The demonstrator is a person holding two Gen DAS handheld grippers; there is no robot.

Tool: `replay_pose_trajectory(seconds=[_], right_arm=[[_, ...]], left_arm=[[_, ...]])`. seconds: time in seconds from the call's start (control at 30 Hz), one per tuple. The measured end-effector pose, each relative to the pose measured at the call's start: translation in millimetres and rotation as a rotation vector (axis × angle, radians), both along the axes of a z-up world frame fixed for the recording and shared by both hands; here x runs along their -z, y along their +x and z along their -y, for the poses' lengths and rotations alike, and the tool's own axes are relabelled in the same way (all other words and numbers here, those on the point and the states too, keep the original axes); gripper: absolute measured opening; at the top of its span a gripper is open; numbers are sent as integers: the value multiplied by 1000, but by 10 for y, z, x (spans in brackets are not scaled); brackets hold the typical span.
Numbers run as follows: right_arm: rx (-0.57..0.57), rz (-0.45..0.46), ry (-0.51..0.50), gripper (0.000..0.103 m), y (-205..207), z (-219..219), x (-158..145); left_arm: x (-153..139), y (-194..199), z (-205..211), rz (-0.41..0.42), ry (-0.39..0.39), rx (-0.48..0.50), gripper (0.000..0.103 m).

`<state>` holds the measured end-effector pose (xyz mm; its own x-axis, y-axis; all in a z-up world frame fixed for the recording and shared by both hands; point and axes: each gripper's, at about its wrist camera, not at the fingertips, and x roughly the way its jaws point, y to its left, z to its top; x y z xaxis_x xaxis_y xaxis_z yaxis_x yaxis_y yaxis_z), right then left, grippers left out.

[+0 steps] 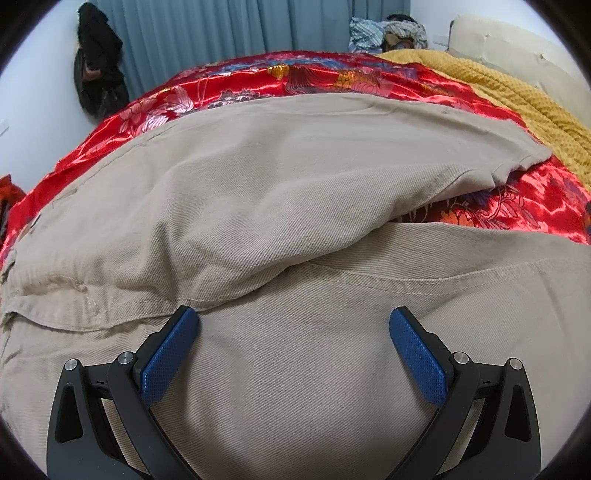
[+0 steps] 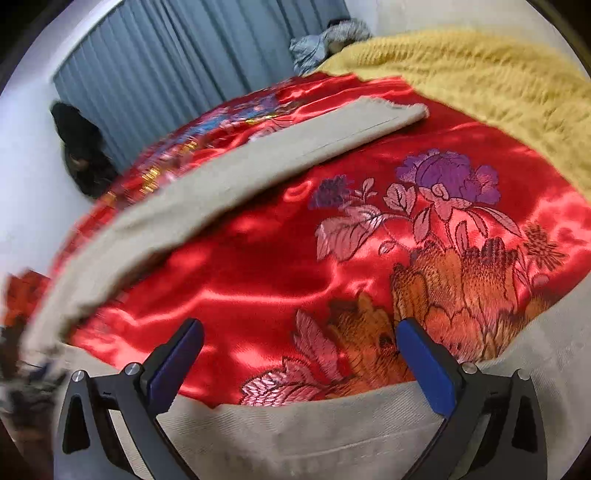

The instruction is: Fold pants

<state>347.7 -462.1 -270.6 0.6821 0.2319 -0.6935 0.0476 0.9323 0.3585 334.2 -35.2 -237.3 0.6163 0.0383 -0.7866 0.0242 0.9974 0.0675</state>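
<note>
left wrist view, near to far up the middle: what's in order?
Open left hand-held gripper → beige twill pants → shiny red floral satin bedspread → blue-grey pleated curtain.

Blue curtains point(image 1: 229, 40), white wall point(image 1: 48, 107), cream headboard point(image 1: 517, 55).

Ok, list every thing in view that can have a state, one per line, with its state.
left gripper: open, over the pants, gripping nothing
right gripper: open, gripping nothing
pants: spread on the bed, legs apart, not yet folded
red satin cover: spread flat, rippled
yellow blanket: lying over the cover's far side
curtain: drawn shut
</note>
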Motion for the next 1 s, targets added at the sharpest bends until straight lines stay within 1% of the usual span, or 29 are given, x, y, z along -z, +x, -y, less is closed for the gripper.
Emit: replay_pose_trajectory(seconds=[0.03,0.07,0.1,0.13,0.2,0.23,0.27,0.3,0.33,0.37,0.4,0.43,0.5,0.63,1.0], right_arm=[[16,11,-36,102,4,116,-48],[57,16,-101,102,11,325,-108],[95,14,-136,102,11,512,-131],[167,-2,-174,103,-5,842,-122],[260,-48,-194,103,-62,1247,-21],[306,-58,-146,103,-126,1449,54],[340,-18,-23,103,-233,1634,127],[348,29,23,102,-302,1685,139],[349,54,8,102,-332,1650,133],[344,58,-25,103,-330,1588,137],[339,52,-62,103,-309,1529,151],[337,44,-70,103,-287,1514,159],[335,38,-62,103,-266,1521,180],[335,57,-34,103,-298,1543,179],[335,59,-26,103,-294,1559,183]], left_arm=[[1,-2,-1,1,0,0,102],[3,0,-4,1,-1,0,103],[5,1,-4,1,-2,0,103],[7,-2,-4,1,-3,0,103],[9,-1,-1,1,-5,1,103],[9,-2,-1,1,-5,0,103],[9,0,-1,1,-5,0,103],[9,2,0,0,-4,0,103],[10,1,-1,0,-4,0,103],[11,2,1,-1,-2,0,103],[12,5,6,-2,0,-1,103],[13,6,7,-2,1,-1,103],[14,8,8,-3,4,-1,103],[13,10,12,-3,6,-1,103],[17,16,13,-2,0,0,103]])
